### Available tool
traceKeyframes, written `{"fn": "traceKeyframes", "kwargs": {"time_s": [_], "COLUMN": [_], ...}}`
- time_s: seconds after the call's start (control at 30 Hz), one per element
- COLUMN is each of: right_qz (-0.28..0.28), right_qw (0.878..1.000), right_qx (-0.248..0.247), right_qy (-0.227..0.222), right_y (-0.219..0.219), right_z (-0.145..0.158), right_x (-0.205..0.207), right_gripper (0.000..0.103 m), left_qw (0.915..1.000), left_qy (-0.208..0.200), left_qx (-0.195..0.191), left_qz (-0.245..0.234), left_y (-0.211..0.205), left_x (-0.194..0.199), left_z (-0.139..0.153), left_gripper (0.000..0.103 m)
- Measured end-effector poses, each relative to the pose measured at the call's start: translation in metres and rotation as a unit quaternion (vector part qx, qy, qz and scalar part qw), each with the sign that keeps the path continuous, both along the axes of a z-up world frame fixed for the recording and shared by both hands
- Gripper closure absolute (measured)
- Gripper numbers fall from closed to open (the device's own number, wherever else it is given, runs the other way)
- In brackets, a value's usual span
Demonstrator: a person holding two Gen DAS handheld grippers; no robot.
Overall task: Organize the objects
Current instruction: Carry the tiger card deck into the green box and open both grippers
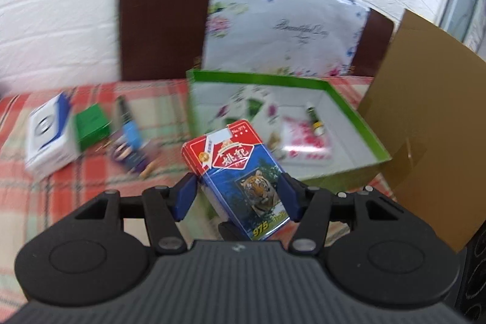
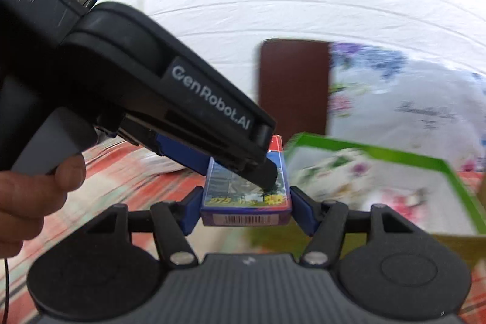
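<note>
A red-and-blue playing-card pack point(image 1: 240, 172) with a tiger picture is held above the checked tablecloth, just in front of the open green-rimmed box point(image 1: 346, 99). My left gripper point(image 1: 237, 196) is shut on the pack's sides. My right gripper point(image 2: 246, 208) grips the same pack point(image 2: 246, 216) at its barcode end, blue pads on both sides. The left gripper's black body point(image 2: 152, 87) crosses the right wrist view from the upper left. A small bottle point(image 1: 314, 120) and floral cards lie in the box.
On the tablecloth point(image 1: 91, 181) left of the box lie a white-and-blue box point(image 1: 50, 132), a green box point(image 1: 92, 126) and a blue-purple packet point(image 1: 130, 141). A cardboard flap point(image 1: 425, 117) stands at right. A brown chair with a floral cushion point(image 1: 273, 26) is behind.
</note>
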State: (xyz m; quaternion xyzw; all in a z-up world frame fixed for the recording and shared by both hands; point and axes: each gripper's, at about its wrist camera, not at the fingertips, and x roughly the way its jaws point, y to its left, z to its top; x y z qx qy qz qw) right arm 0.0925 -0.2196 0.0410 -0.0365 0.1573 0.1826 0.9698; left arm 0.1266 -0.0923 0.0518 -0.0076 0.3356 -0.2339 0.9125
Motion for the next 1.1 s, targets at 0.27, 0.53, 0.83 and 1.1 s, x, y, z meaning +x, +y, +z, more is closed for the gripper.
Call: {"fn": "traceKeyframes", "kwargs": {"time_s": [0.27, 0.53, 0.83, 1.1], "right_qz": [-0.105, -0.141, -0.122, -0.111], "right_qw": [0.994, 0.988, 0.991, 0.992], "right_qx": [0.038, 0.054, 0.052, 0.045], "right_qy": [0.01, 0.027, 0.016, 0.031], "right_y": [-0.072, -0.095, -0.082, -0.067], "right_z": [-0.006, -0.025, -0.019, -0.014], "right_x": [0.044, 0.054, 0.035, 0.016], "right_gripper": [0.042, 0.03, 0.025, 0.024], "left_qw": [0.9971, 0.9953, 0.9945, 0.9926], "left_qy": [-0.017, 0.001, -0.01, -0.025], "left_qx": [0.023, 0.083, 0.104, 0.108], "left_qz": [-0.071, -0.05, 0.003, 0.049], "left_y": [-0.094, -0.111, -0.083, -0.048], "left_x": [0.046, 0.056, 0.022, 0.0], "left_z": [-0.012, -0.038, -0.022, -0.011], "left_gripper": [0.043, 0.041, 0.031, 0.03]}}
